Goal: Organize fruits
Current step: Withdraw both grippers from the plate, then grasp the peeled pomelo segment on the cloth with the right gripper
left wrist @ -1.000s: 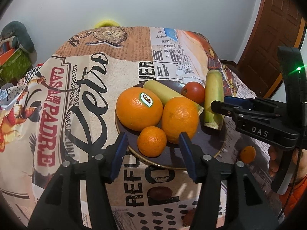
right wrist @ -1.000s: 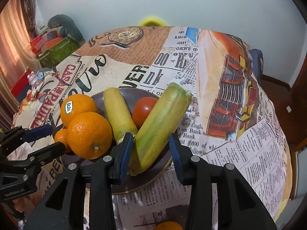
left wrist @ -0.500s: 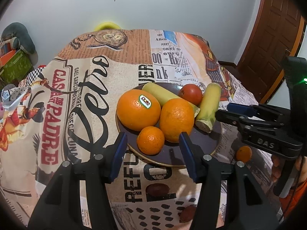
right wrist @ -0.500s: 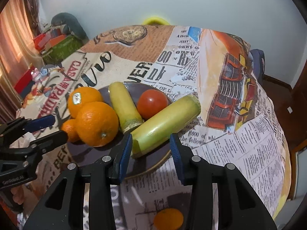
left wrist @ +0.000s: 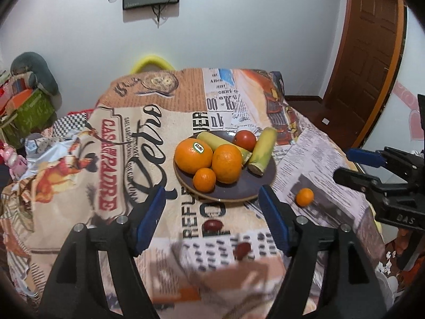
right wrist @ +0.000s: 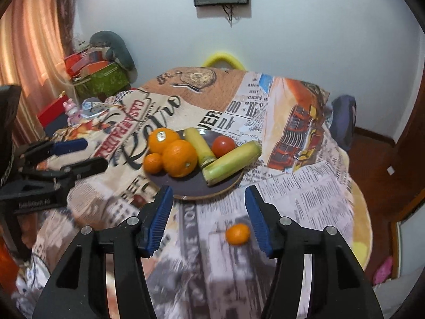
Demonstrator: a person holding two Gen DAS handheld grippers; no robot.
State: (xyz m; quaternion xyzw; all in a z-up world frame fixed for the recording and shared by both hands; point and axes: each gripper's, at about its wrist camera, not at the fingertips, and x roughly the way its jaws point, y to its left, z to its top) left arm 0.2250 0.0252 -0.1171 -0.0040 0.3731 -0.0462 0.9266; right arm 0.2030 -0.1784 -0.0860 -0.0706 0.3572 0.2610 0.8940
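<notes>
A dark plate [left wrist: 247,191] [right wrist: 191,188] on the printed tablecloth holds two large oranges [left wrist: 193,155] [right wrist: 180,158], a small mandarin [left wrist: 204,180] [right wrist: 153,162], a tomato [left wrist: 245,140] [right wrist: 224,146] and two yellow-green stalks [left wrist: 261,150] [right wrist: 231,162]. A loose mandarin [left wrist: 304,197] [right wrist: 238,234] lies on the cloth to the right of the plate. My left gripper [left wrist: 212,215] is open and empty, short of the plate. My right gripper [right wrist: 208,215] is open and empty, just above the loose mandarin.
Two dark red fruits [left wrist: 212,224] [left wrist: 243,250] lie on the cloth in front of the plate. A yellow chair back [left wrist: 152,62] stands behind the table. Boxes and clutter [right wrist: 98,77] sit at the left. A wooden door [left wrist: 372,53] is at the right.
My right gripper let go of the yellow-green stalk, which now rests on the plate. Both grippers pulled back and up from the plate.
</notes>
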